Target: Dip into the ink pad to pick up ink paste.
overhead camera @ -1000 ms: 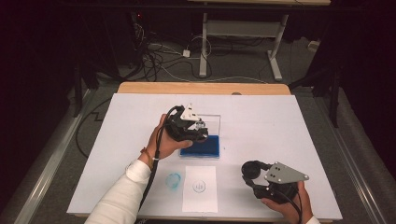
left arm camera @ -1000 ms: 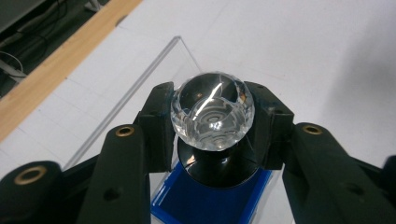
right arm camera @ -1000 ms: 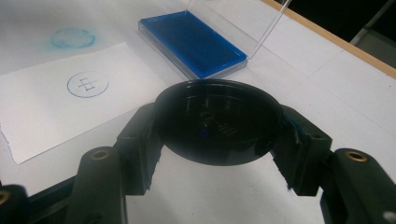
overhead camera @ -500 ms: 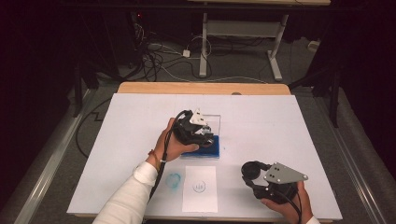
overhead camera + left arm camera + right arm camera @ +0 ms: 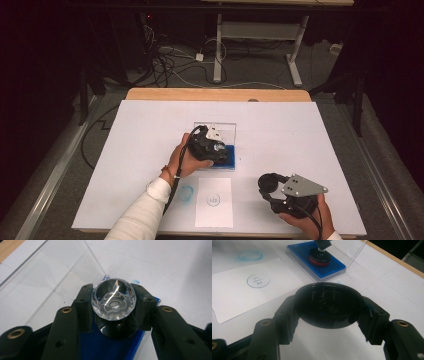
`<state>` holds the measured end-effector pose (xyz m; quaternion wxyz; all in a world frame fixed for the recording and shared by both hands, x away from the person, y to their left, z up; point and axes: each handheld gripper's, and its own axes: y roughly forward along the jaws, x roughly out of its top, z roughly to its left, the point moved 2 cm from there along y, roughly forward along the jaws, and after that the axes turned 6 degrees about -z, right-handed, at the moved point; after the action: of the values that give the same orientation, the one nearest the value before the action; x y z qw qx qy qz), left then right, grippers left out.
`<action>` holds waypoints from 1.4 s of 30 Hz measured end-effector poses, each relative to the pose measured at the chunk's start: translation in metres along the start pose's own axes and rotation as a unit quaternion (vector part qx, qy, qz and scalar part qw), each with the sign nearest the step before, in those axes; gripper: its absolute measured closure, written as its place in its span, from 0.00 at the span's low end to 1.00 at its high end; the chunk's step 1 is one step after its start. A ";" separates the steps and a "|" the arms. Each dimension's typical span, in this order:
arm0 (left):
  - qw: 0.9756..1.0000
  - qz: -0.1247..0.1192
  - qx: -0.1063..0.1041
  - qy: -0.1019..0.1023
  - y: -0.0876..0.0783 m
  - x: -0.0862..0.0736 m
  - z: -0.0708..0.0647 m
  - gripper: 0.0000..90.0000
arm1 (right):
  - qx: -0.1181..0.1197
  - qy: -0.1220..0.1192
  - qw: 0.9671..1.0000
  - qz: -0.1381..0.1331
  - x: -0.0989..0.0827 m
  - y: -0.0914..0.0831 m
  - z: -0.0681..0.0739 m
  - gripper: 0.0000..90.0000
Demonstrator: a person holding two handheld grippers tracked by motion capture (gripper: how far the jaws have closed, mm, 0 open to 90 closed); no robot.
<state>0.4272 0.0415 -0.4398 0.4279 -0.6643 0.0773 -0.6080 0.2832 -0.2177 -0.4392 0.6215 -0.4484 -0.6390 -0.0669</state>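
Near the middle of the white-covered table [image 5: 150, 130], my left gripper [image 5: 113, 303] is clamped on the clear faceted knob of a round stamp [image 5: 113, 302], one black pad against each side of it. That stamp's dark base sits down on the blue ink pad [image 5: 329, 267], which lies in a shallow tray with a clear hinged lid [image 5: 222, 131] standing open behind it. From my right gripper view I can see a red band around the stamp's base where it meets the blue surface. My right gripper [image 5: 328, 306] rests low at the near right part of the table, well apart from the ink pad, its jaws closed on a round black cap [image 5: 328, 305] that sits between the pads. Between my two hands, near the front edge, lies a white paper sheet [image 5: 214, 202] bearing a small blue circular stamp mark [image 5: 258, 280]. Just left of that sheet, a smudged blue ring [image 5: 186, 192] marks the table covering itself.
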 end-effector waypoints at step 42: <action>0.999 -0.033 0.010 -0.009 0.001 -0.012 -0.006 0.61 | 0.000 -0.003 1.000 0.003 0.001 0.001 0.003 0.43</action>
<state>0.4194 0.0458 -0.4502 0.4149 -0.6675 0.0459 -0.6166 0.2821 -0.2151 -0.4397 0.6200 -0.4499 -0.6397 -0.0637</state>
